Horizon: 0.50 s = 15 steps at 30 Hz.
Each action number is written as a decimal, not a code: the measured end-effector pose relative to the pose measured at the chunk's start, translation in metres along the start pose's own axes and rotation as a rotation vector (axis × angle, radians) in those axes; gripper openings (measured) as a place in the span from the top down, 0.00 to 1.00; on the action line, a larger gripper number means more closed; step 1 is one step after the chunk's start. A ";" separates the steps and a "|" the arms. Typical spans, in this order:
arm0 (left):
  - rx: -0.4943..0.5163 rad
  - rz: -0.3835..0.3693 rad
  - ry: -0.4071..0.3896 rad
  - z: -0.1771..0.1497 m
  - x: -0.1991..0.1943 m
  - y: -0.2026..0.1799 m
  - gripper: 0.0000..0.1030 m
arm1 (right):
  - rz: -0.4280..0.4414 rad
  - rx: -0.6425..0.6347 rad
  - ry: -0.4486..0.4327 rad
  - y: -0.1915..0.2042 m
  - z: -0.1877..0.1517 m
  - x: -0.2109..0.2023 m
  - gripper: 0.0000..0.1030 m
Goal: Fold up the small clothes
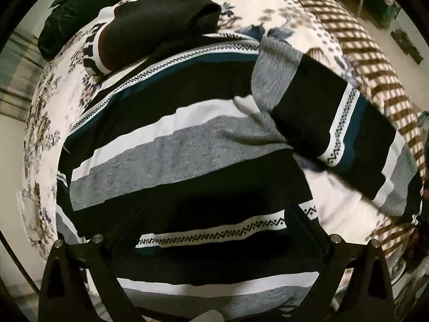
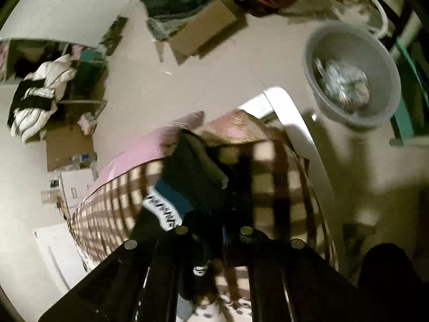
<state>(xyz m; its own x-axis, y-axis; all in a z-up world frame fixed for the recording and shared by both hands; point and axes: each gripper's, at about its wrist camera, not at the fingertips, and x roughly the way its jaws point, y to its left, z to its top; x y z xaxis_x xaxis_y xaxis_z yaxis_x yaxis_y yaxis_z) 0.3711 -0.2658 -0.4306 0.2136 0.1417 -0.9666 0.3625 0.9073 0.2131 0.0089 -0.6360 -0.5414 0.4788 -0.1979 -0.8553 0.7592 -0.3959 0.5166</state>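
Note:
A striped shirt (image 1: 171,145) in black, white, grey and teal lies spread on the floral bedsheet (image 1: 40,123). My left gripper (image 1: 214,230) hovers open just above its lower part, fingers wide apart. The shirt's right sleeve (image 1: 321,118) is lifted and swung over the body, blurred by motion. My right gripper (image 2: 211,230) is shut on that sleeve (image 2: 193,177), whose black and teal cloth with a white patterned band hangs from its fingers over the bed's edge.
A folded black garment (image 1: 150,26) and a dark green one (image 1: 80,8) lie at the bed's far end. A brown checked blanket (image 1: 375,80) covers the right side. On the floor stand a grey basin (image 2: 351,77), cardboard boxes (image 2: 198,29) and a clothes pile (image 2: 40,94).

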 end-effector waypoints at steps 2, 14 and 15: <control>-0.014 -0.014 -0.007 -0.001 -0.002 0.006 0.00 | 0.016 -0.069 -0.011 0.022 0.001 -0.016 0.93; -0.221 -0.069 0.000 -0.028 0.011 0.098 0.00 | 0.205 -0.804 -0.006 0.219 -0.154 -0.121 0.93; -0.242 -0.066 0.005 -0.033 0.014 0.110 0.00 | 0.221 -0.862 0.008 0.232 -0.181 -0.125 0.93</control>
<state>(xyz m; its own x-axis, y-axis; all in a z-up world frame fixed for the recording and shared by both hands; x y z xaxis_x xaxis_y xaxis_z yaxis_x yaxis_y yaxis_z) 0.3838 -0.1507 -0.4259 0.1920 0.0808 -0.9781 0.1474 0.9829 0.1102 0.2051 -0.5408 -0.3074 0.6543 -0.1824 -0.7340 0.7155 0.4637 0.5226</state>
